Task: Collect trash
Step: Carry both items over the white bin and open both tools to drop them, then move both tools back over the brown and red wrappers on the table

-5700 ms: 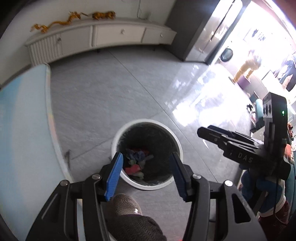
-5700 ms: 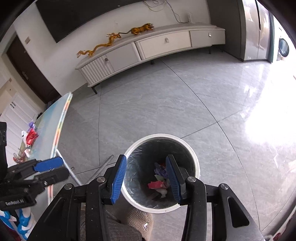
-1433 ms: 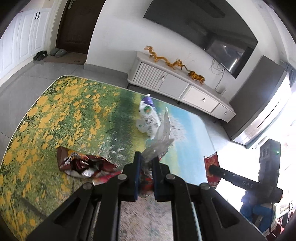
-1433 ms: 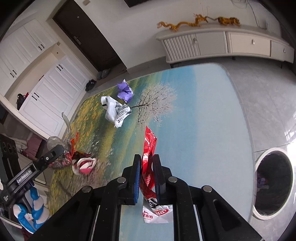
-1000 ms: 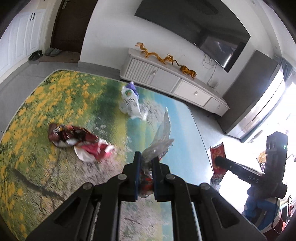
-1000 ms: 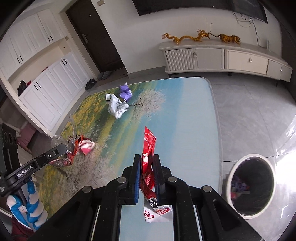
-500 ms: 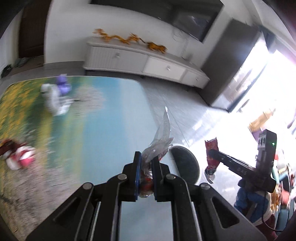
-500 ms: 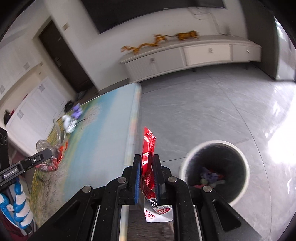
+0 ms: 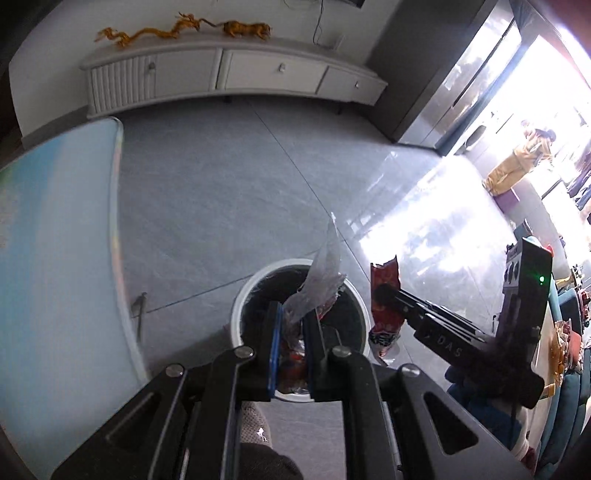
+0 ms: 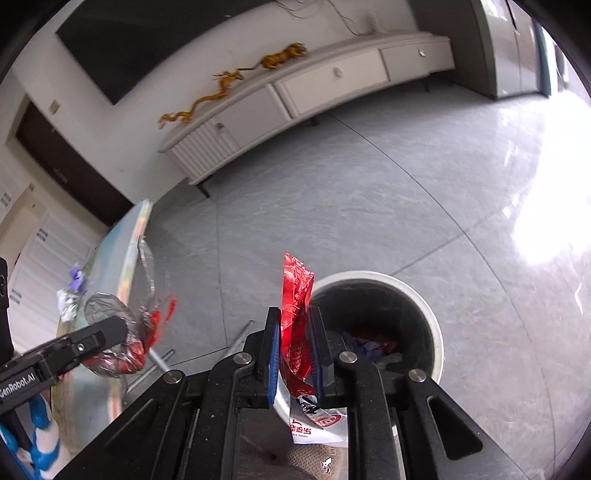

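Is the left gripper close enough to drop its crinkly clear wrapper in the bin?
Probably yes. The left gripper holds the clear wrapper right above the open white bin, with nothing covering the mouth. The right gripper with its red wrapper hangs beside it.

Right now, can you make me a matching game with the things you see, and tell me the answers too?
Things:
1. red wrapper
2. clear crinkly plastic
3. white bin
4. golden dragon

Places:
A. on the long white cabinet
B. pinched in the left gripper
C. standing on the grey floor, trash already inside
D. pinched in the right gripper

Pairs: 1-D, 2-B, 3-C, 4-A
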The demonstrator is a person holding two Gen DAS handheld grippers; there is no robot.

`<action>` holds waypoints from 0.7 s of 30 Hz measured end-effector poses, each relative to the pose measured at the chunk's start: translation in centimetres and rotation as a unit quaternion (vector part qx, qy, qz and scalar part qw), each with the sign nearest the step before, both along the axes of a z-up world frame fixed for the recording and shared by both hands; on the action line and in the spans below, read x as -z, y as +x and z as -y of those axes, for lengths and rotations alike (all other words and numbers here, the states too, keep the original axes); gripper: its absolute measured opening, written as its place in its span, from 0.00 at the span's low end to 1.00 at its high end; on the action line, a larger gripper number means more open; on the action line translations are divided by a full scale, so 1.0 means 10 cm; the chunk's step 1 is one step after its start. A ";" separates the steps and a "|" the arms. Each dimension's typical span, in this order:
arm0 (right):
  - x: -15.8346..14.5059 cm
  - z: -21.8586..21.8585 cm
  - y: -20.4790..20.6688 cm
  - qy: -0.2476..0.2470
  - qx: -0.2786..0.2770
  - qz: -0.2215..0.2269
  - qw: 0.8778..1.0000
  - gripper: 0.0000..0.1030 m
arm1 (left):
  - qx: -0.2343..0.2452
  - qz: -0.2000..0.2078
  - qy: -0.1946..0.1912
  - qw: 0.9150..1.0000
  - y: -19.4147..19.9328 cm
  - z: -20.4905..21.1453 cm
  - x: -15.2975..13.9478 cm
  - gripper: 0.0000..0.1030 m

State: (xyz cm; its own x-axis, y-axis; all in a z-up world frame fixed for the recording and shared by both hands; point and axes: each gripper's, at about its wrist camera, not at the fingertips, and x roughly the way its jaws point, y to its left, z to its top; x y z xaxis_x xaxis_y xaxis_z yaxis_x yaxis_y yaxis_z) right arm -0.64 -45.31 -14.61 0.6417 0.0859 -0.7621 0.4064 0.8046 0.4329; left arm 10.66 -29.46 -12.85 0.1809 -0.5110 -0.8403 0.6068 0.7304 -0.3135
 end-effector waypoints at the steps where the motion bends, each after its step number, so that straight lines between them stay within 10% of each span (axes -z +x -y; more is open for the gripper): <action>1: 0.09 0.05 -0.01 0.011 0.008 -0.003 1.000 0.15 | 0.001 -0.006 0.004 1.000 0.01 0.06 0.06 0.11; 12: 0.53 0.32 -0.12 0.044 0.048 -0.034 0.997 0.30 | 0.000 -0.097 -0.014 0.995 0.07 0.36 0.55 0.41; 21: 0.44 0.20 -0.14 0.031 0.055 -0.030 0.998 0.39 | -0.014 -0.041 -0.005 0.999 -0.04 0.18 0.33 0.41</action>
